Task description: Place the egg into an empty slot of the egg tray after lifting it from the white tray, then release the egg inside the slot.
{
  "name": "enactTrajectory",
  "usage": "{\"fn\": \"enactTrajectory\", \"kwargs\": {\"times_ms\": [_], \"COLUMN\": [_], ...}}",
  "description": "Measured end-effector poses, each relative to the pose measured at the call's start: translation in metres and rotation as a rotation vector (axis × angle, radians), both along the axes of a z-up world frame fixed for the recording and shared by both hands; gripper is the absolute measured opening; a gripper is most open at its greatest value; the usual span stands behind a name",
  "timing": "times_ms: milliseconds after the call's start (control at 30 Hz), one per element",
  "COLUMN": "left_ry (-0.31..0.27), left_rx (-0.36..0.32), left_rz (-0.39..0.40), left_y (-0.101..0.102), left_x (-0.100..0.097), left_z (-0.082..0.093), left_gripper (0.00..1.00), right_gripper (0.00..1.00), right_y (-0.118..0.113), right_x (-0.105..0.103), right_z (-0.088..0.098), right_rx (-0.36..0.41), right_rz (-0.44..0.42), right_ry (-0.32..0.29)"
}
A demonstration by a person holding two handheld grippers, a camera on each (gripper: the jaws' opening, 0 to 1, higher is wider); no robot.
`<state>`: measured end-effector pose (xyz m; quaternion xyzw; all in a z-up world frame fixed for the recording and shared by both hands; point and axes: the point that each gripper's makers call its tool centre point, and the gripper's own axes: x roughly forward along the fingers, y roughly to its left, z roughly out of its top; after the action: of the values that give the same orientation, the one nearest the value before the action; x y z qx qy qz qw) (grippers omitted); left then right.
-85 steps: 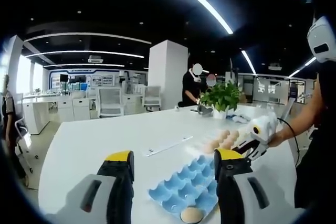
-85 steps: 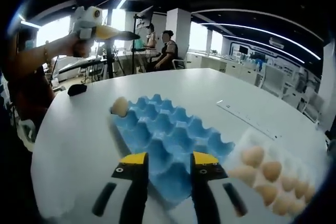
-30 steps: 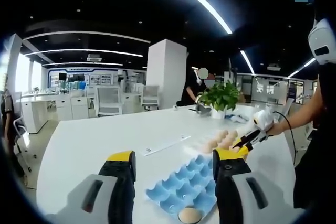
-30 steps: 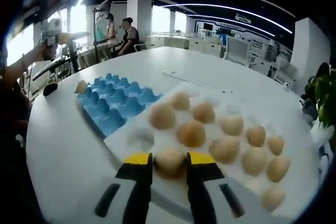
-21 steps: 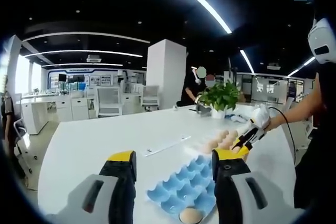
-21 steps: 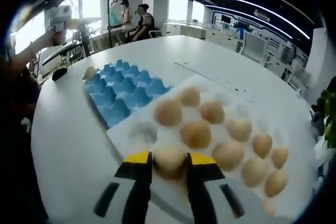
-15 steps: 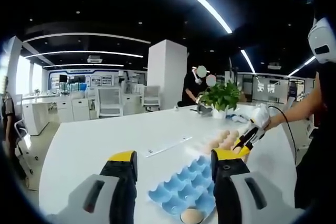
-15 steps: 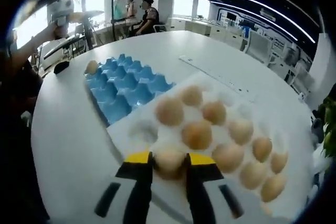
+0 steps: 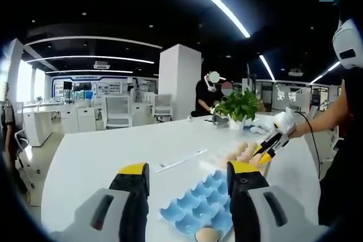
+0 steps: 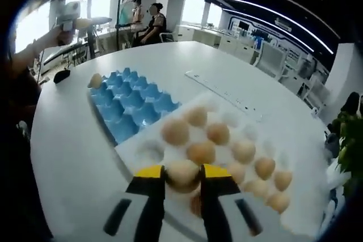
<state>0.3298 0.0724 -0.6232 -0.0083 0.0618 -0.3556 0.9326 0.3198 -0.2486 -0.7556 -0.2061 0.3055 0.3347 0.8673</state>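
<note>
In the right gripper view, the right gripper (image 10: pixel 182 177) is clamping a pale brown egg (image 10: pixel 182 173) between its yellow-tipped jaws at the lower centre of the frame. The jaws are closed to the egg's width and are holding it above the white moulded tray (image 10: pixel 148 152). The egg appears to be clear of its pocket, though the jaws are hiding its underside.

The blue moulded egg tray (image 10: pixel 133 109) is lying ahead and to the left of the held egg, in the middle left of the frame, just beside the white tray's edge. The right gripper is carrying the load, so the coming move is forward and leftward across that shared edge. The blue tray's long axis is running away toward the upper left.

The blue tray is holding one egg at its far corner (image 10: pixel 96 80); the other visible slots are standing empty. The white tray is holding roughly ten eggs, with several pockets vacant.

In the left gripper view, the left gripper (image 9: pixel 189 177) is standing open and holding nothing above the round white table (image 9: pixel 108 151).
</note>
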Motion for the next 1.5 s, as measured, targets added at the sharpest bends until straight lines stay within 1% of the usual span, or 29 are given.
{"fn": "enactTrajectory", "kwargs": {"times_ms": [133, 367, 467, 633, 767, 967, 1000, 1033, 1100, 1167, 1433, 1500], "left_ry": [-0.004, -0.003, -0.002, -0.002, 0.003, 0.001, 0.001, -0.001, 0.000, -0.002, 0.004, 0.004], "left_rx": [0.001, 0.002, 0.002, 0.000, 0.004, 0.003, 0.002, 0.002, 0.001, 0.001, 0.000, 0.002], "left_rz": [0.005, 0.002, 0.001, 0.001, -0.003, -0.004, -0.003, -0.002, 0.001, 0.002, -0.001, -0.001], "left_y": [0.001, 0.000, 0.001, 0.001, 0.000, 0.000, 0.001, 0.001, 0.002, 0.003, 0.003, 0.003], "left_x": [-0.001, -0.002, -0.002, -0.002, -0.002, -0.002, -0.003, -0.003, -0.003, -0.003, -0.004, -0.004], "left_z": [0.001, -0.001, -0.001, -0.001, -0.003, -0.003, -0.003, -0.003, -0.003, -0.002, -0.004, -0.004], "left_gripper": [0.56, 0.55, 0.55, 0.55, 0.55, 0.55, 0.55, 0.55, 0.55, 0.55, 0.53, 0.53], "right_gripper": [0.23, 0.23, 0.23, 0.23, 0.23, 0.23, 0.23, 0.23, 0.23, 0.23, 0.23, 0.23], "right_y": [-0.003, -0.005, -0.003, 0.004, 0.019, 0.050, 0.055, 0.061, 0.070, 0.077, 0.107, 0.118], "right_x": [-0.001, -0.002, -0.001, -0.003, -0.003, 0.000, 0.002, 0.002, 0.001, 0.000, -0.004, -0.005], "right_z": [0.005, 0.006, 0.009, 0.008, 0.013, 0.023, 0.025, 0.026, 0.025, 0.024, 0.025, 0.025], "right_rx": [-0.001, 0.001, 0.007, 0.012, 0.028, 0.060, 0.072, 0.089, 0.080, 0.088, 0.104, 0.115], "right_rz": [-0.005, -0.014, -0.012, 0.003, 0.030, 0.089, 0.096, 0.103, 0.130, 0.143, 0.209, 0.228], "right_ry": [-0.004, -0.008, -0.017, -0.008, -0.020, -0.035, -0.044, -0.036, -0.043, -0.031, -0.032, -0.028]}}
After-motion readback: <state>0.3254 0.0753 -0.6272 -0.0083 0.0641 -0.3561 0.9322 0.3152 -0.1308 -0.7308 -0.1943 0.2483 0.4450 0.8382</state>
